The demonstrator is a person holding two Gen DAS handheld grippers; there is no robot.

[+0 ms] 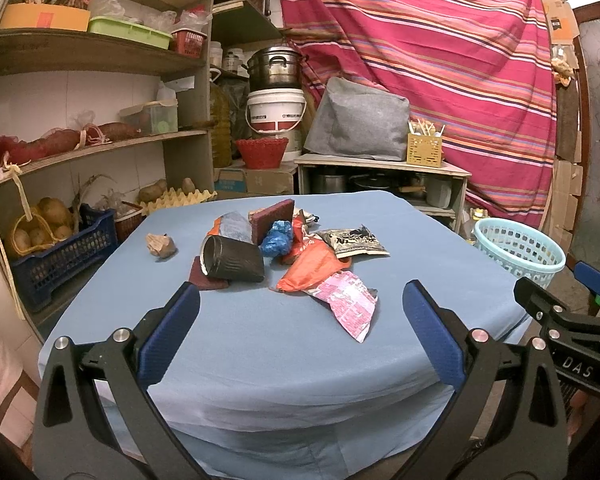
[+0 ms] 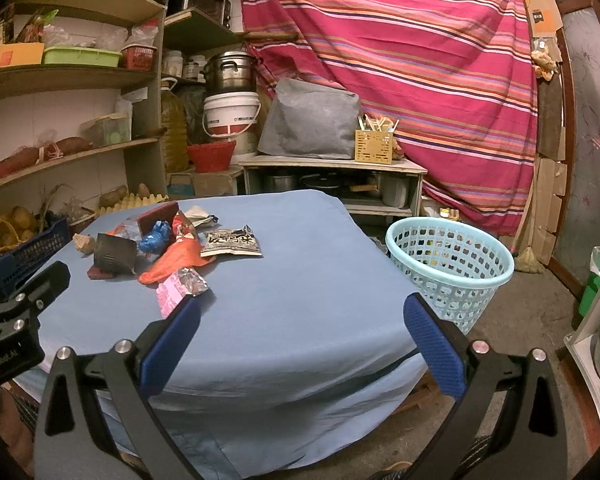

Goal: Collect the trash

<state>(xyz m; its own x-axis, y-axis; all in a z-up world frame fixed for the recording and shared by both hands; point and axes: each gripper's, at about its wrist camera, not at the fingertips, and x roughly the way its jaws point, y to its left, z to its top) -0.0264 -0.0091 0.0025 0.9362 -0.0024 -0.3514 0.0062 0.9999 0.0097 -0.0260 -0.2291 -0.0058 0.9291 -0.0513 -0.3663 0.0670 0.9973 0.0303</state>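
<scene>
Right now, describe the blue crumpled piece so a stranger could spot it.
On the blue-clothed table, find the trash pile. The blue crumpled bag sits mid-pile, between the dark cup and the orange wrapper. It is the only bright blue item there.

I see wooden shelves (image 1: 95, 54) on the left with potatoes (image 1: 53, 210) low down, a steel pot (image 1: 275, 67) atop a white bucket (image 1: 275, 110), a red bowl (image 1: 261, 153) beside it, striped cloth (image 1: 440, 60) behind.
</scene>
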